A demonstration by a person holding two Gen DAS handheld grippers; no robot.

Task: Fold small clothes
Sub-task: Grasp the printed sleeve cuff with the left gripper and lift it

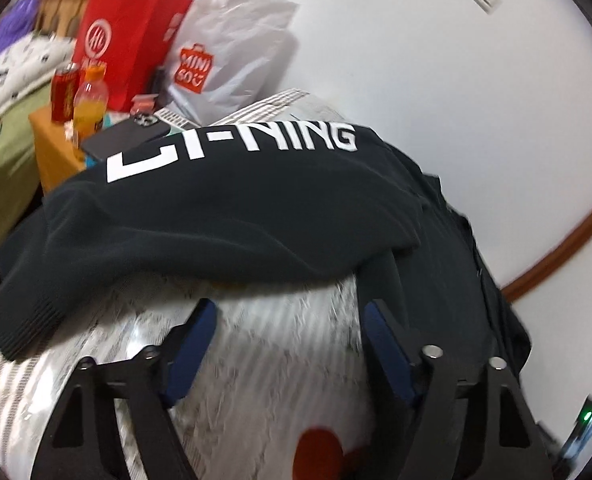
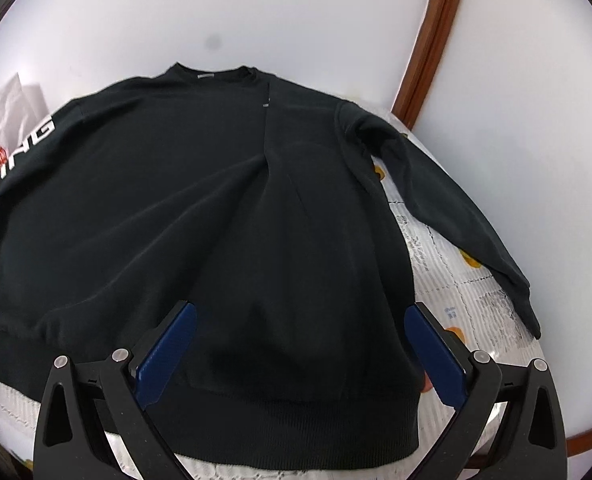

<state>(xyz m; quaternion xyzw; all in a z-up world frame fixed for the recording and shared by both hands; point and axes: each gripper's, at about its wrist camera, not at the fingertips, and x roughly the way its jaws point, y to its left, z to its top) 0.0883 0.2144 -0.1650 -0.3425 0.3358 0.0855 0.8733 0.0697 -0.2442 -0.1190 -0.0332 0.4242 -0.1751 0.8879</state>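
On the patterned white table cover (image 2: 451, 280) lies a black sweatshirt (image 2: 200, 200), spread flat with its back up, the collar (image 2: 212, 72) on the far side near the white wall (image 2: 296, 12) and the ribbed hem (image 2: 296, 428) on the near side. One sleeve (image 2: 455, 208) goes out to the right in the right wrist view and runs down along the table edge, its cuff hanging a little past it. The other sleeve (image 1: 232, 200) carries big white letters "LI-NING" (image 1: 236, 148) and lies across the table in the left wrist view; its ribbed cuff (image 1: 20, 312) rests on the cover at the left side.

The left gripper (image 1: 288, 316) is above the cover, just before the lettered sleeve. Its jaws stand apart, and nothing is between the blue pads (image 1: 194, 356); the right finger is close to the dark cloth, but I cannot tell if it touches. This picture is blurred.

The right gripper (image 2: 299, 316) is over the lower part of the sweatshirt, near the hem. Its jaws are wide apart and grasp nothing; the cloth lies flat under them.

Behind the lettered sleeve stand a red paper bag (image 1: 128, 40), a grey Miniso bag (image 1: 232, 60), a red can (image 1: 64, 92), an orange drink bottle (image 1: 90, 104) and a dark phone (image 1: 124, 140).
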